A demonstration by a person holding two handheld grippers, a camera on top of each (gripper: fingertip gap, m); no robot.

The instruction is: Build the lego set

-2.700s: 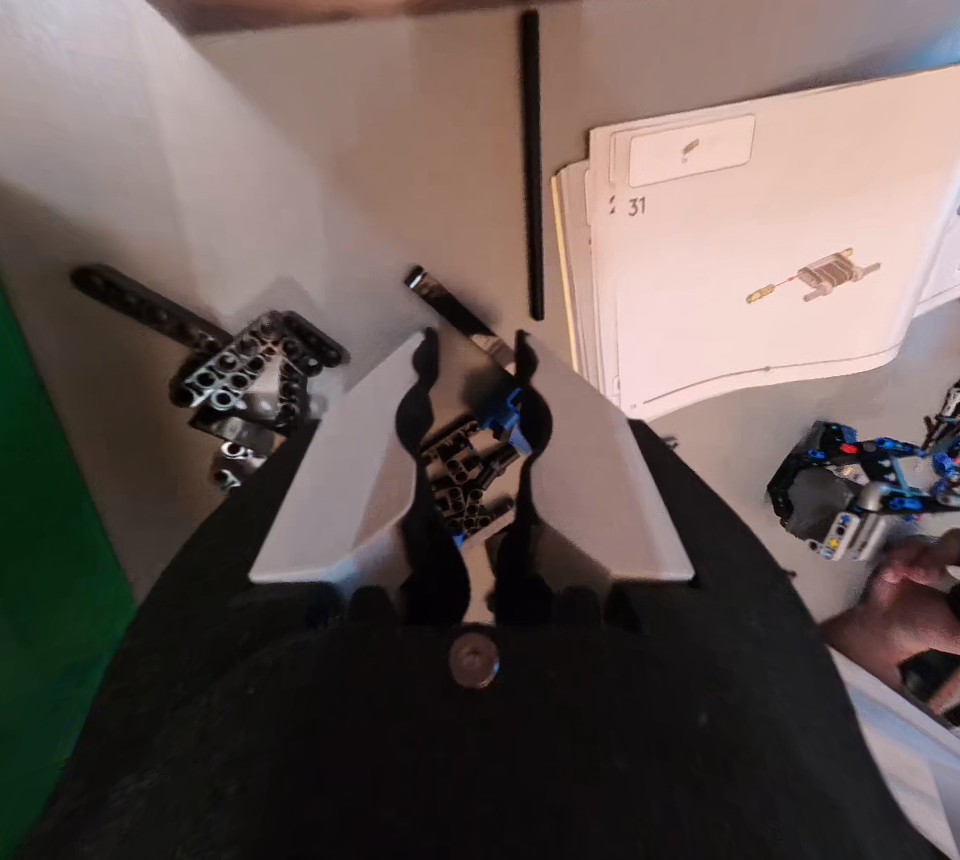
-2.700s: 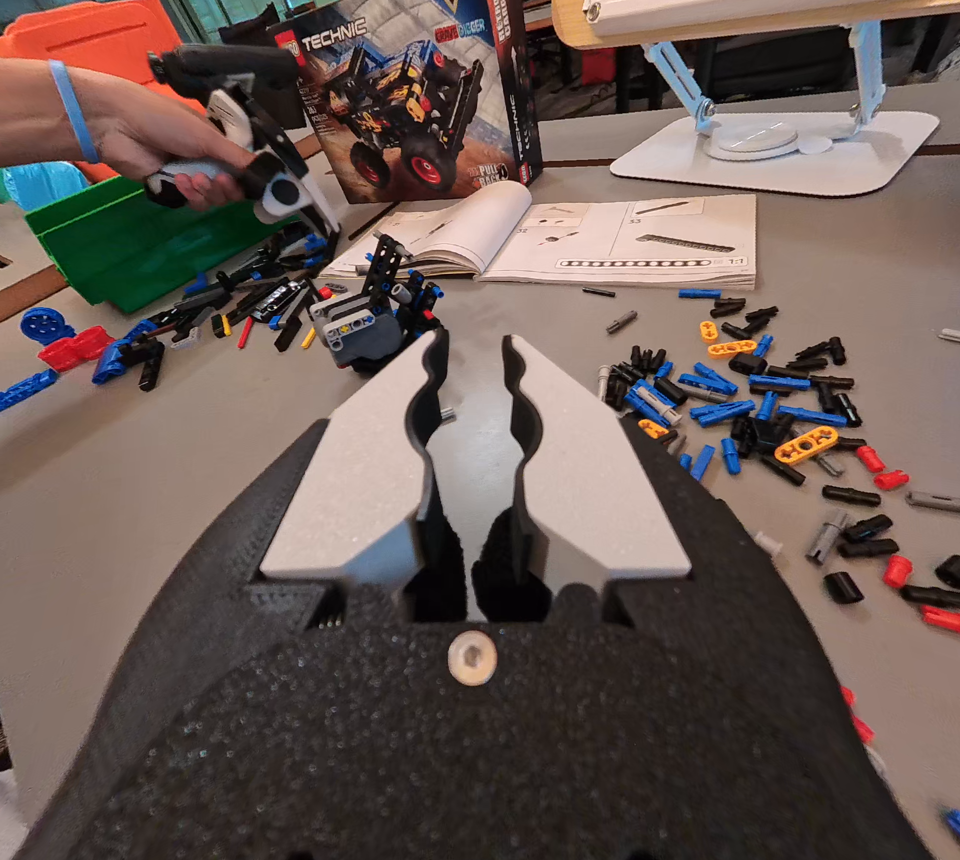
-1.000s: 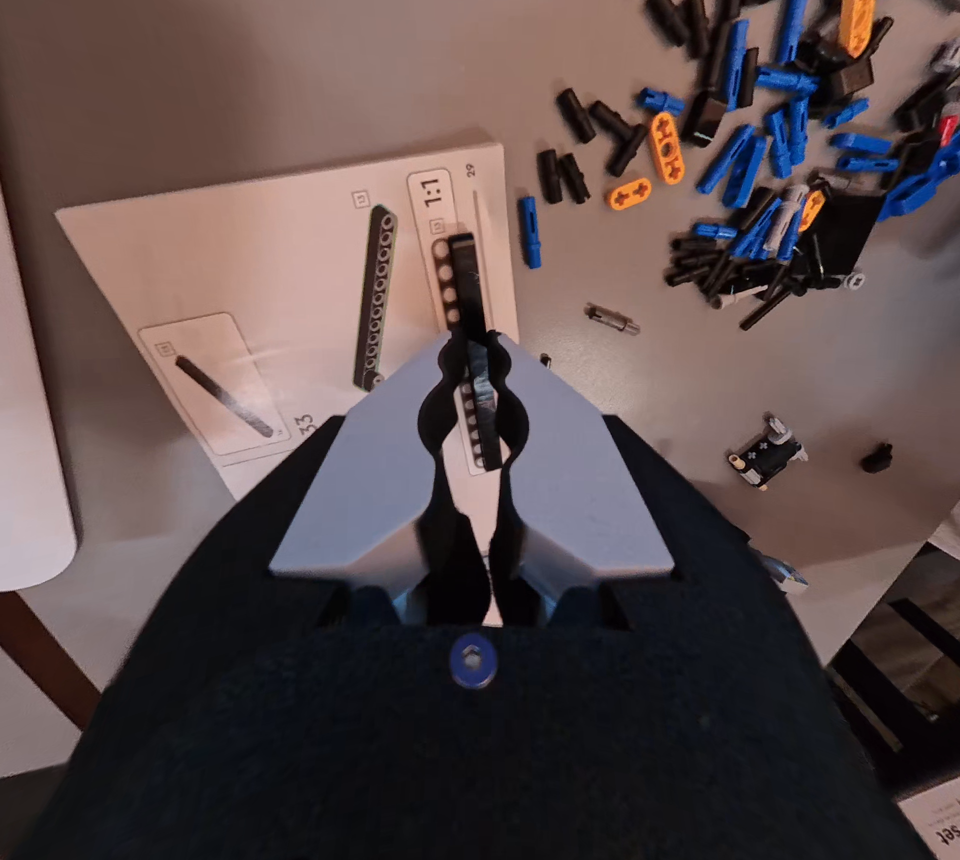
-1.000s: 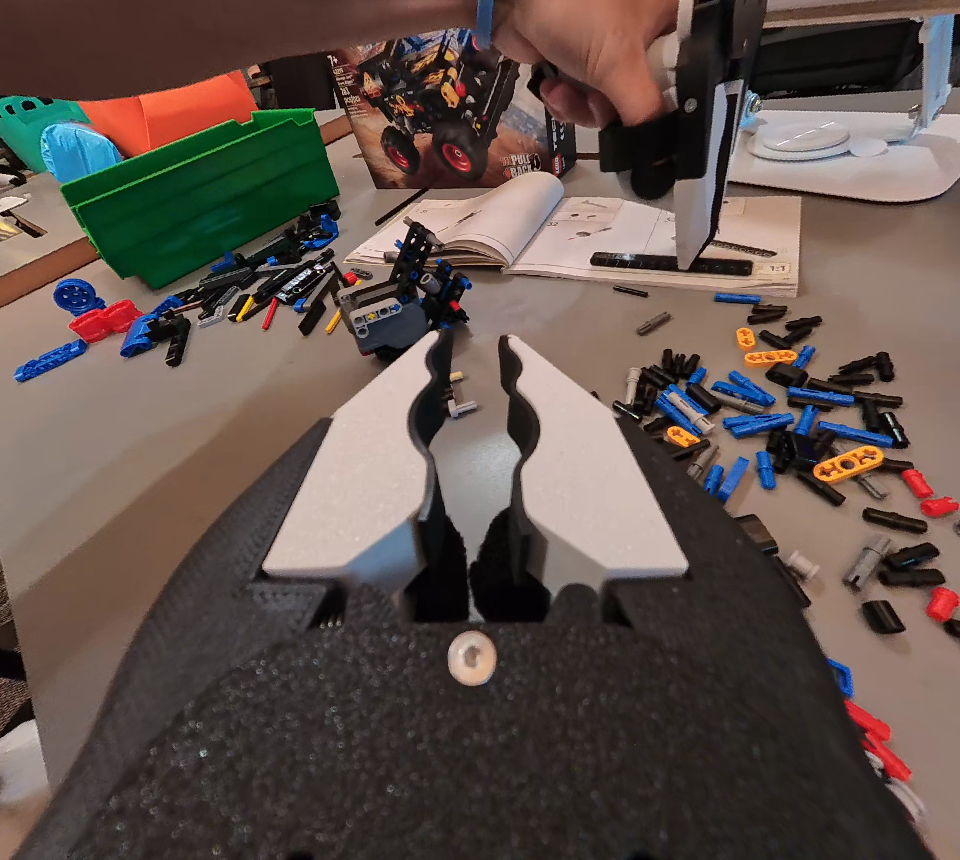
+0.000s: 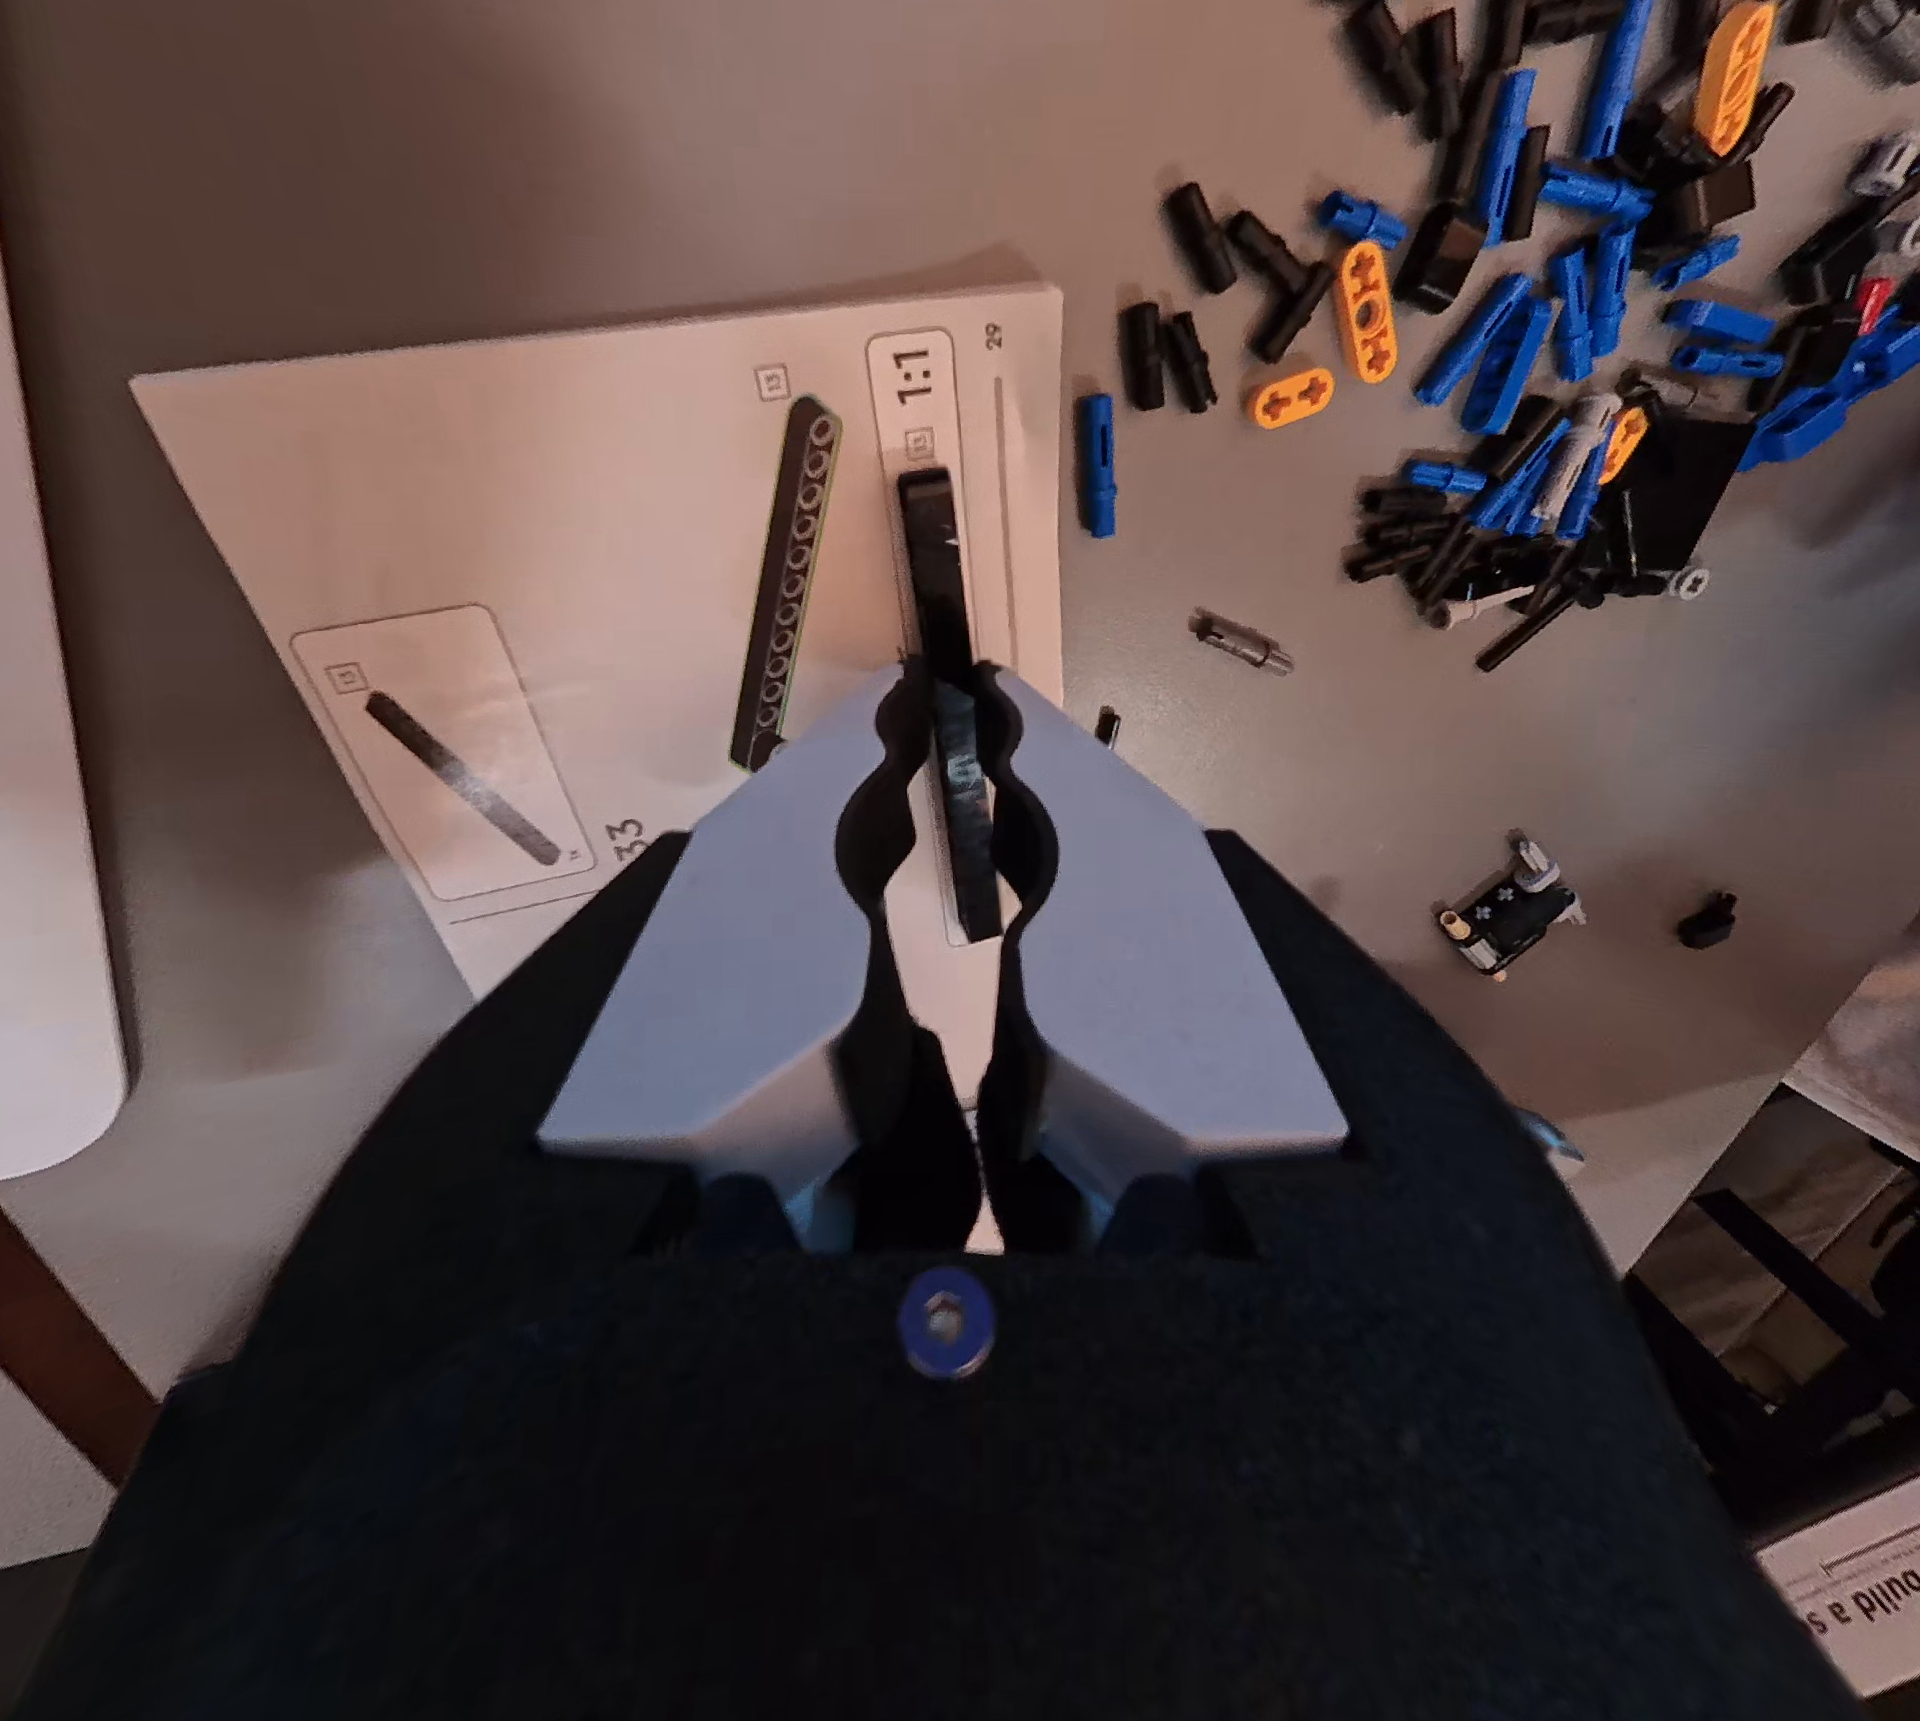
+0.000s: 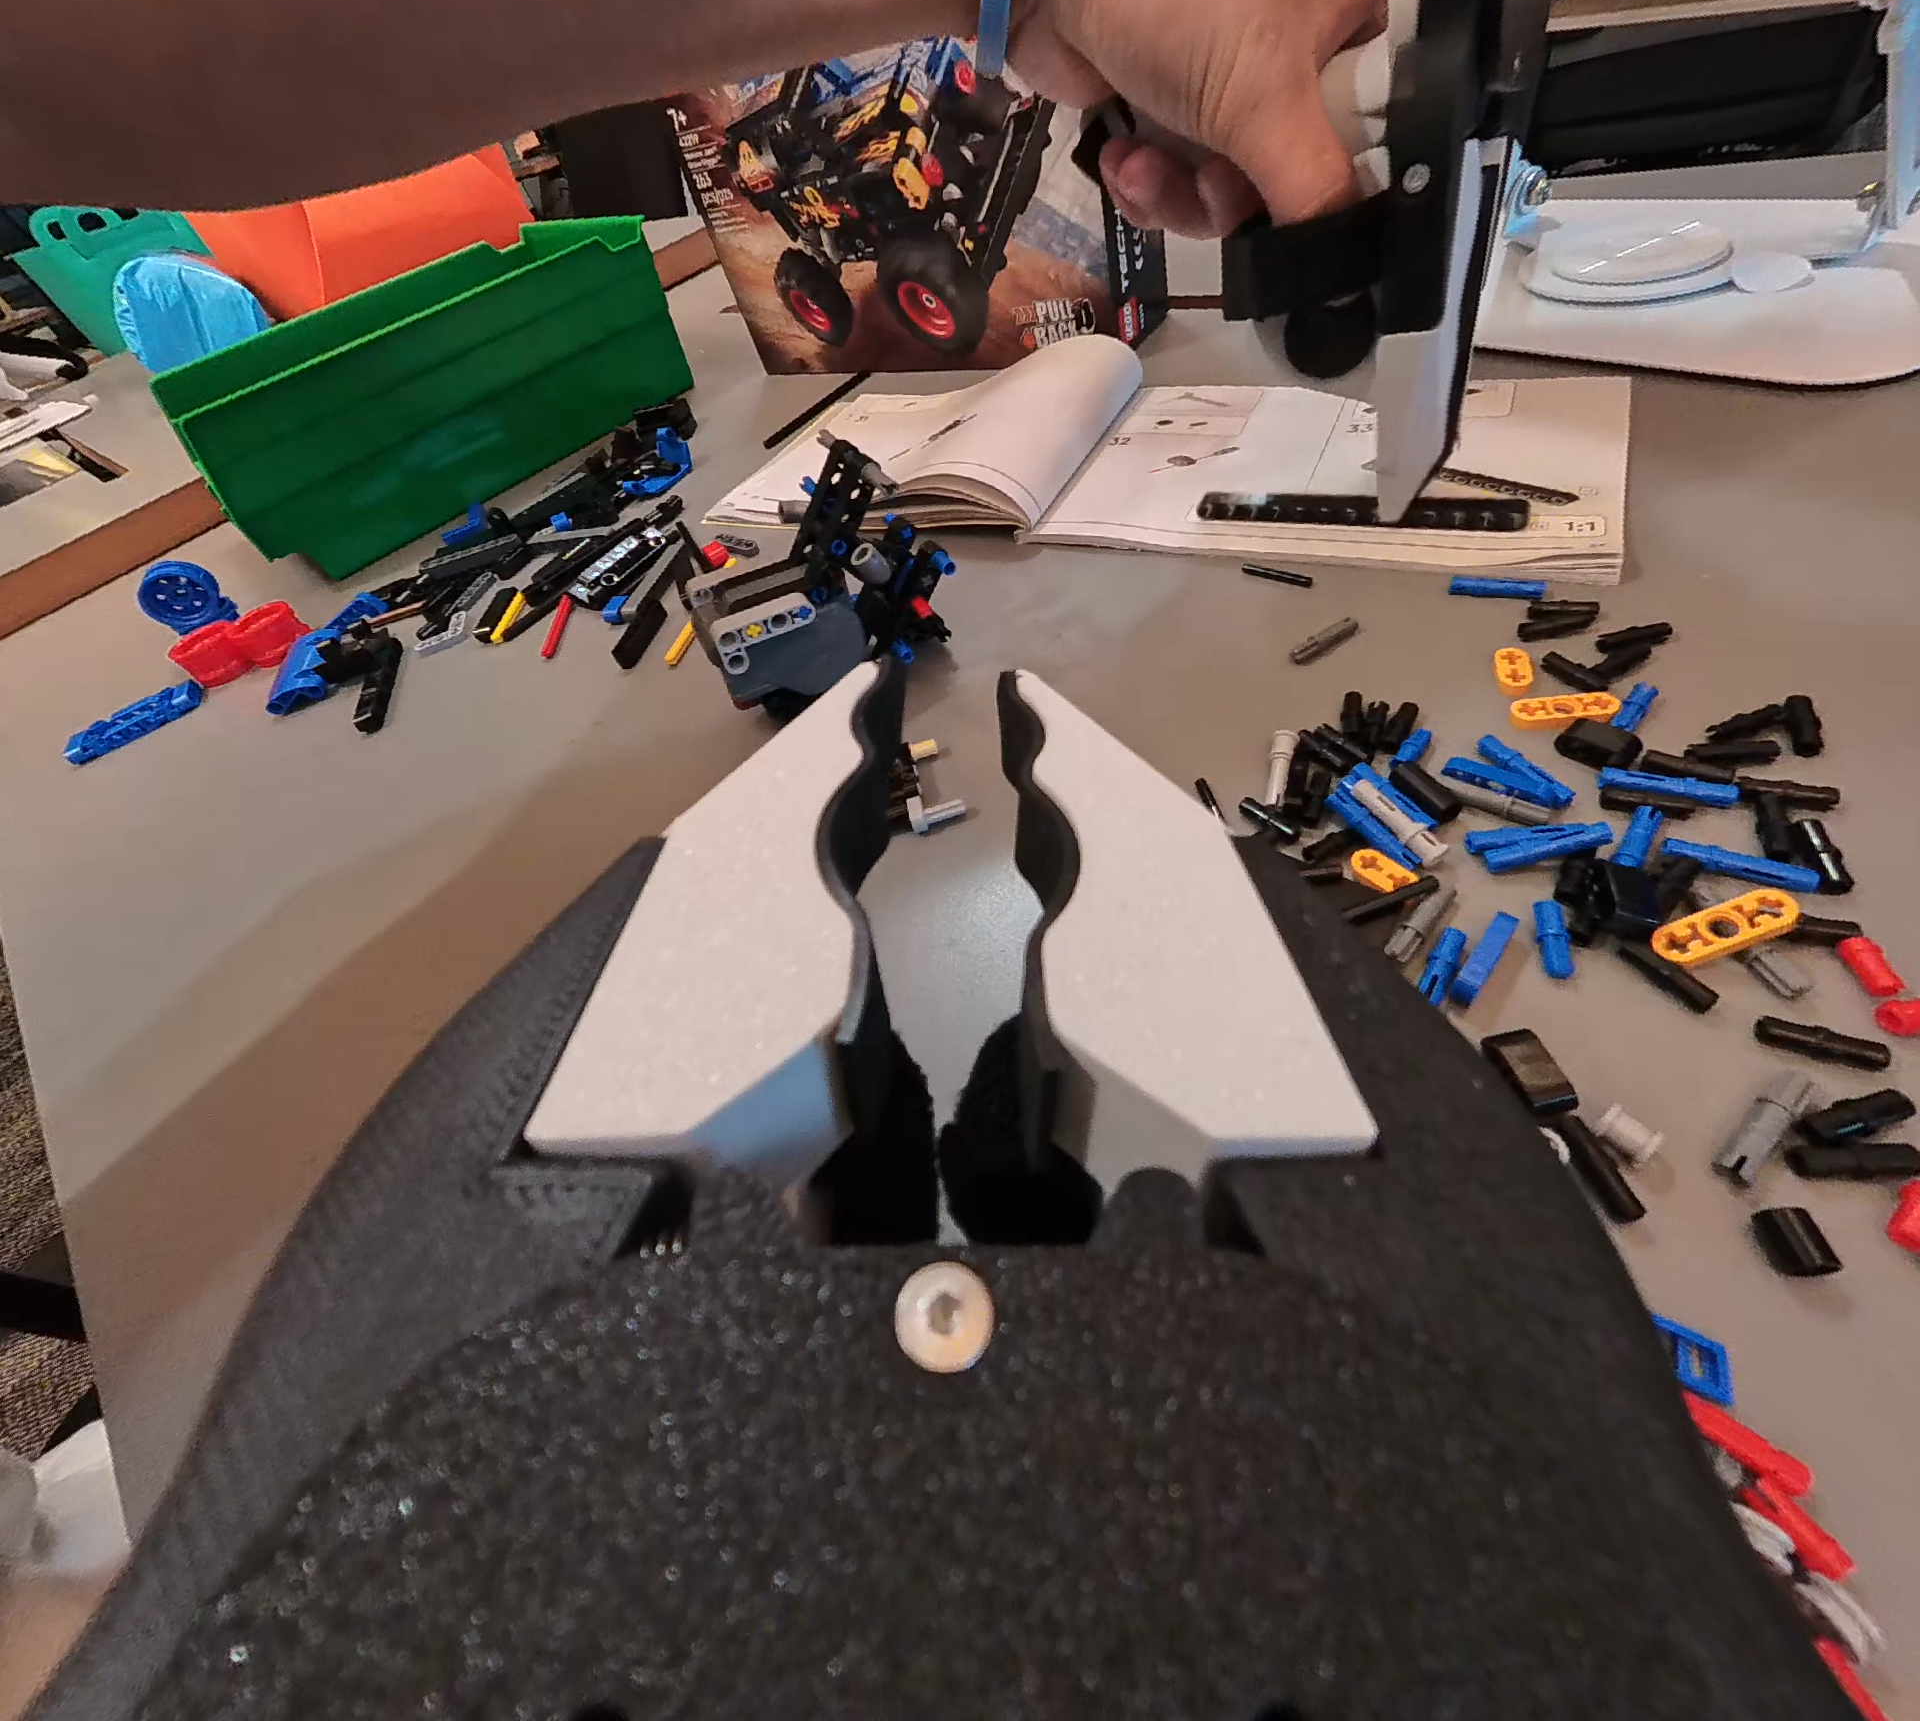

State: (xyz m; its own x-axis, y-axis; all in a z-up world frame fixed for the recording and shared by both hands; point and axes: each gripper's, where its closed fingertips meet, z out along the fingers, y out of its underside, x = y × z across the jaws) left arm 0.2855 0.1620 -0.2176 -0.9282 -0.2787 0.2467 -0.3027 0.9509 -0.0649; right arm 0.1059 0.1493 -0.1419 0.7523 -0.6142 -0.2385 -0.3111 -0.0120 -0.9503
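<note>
My left gripper (image 5: 951, 684) is shut on a long black beam (image 5: 935, 570) and holds it down along the scale drawing on the open instruction booklet (image 5: 582, 528). From the right wrist view, the left gripper (image 6: 1413, 497) points straight down, and the beam (image 6: 1299, 511) lies flat on the booklet page (image 6: 1299, 445). My right gripper (image 6: 951, 695) is open and empty, low over the table. A small grey and black sub-assembly (image 6: 925, 798) lies on the table between its fingertips. The part-built model (image 6: 800, 622) stands just beyond it.
Loose blue, black, orange and red pins (image 6: 1610, 840) are spread at the right, also in the left wrist view (image 5: 1558, 269). A green bin (image 6: 416, 383) with beams (image 6: 520, 591) in front stands at the left. The set box (image 6: 914, 217) and a white stand base (image 6: 1714, 300) are behind. About 20 centimeters separates my left fingertips from my right.
My left gripper took the black beam from the pile by the green bin and carried it to the booklet. In the last second the beam turned edge-on to the camera. My right gripper edged forward.
</note>
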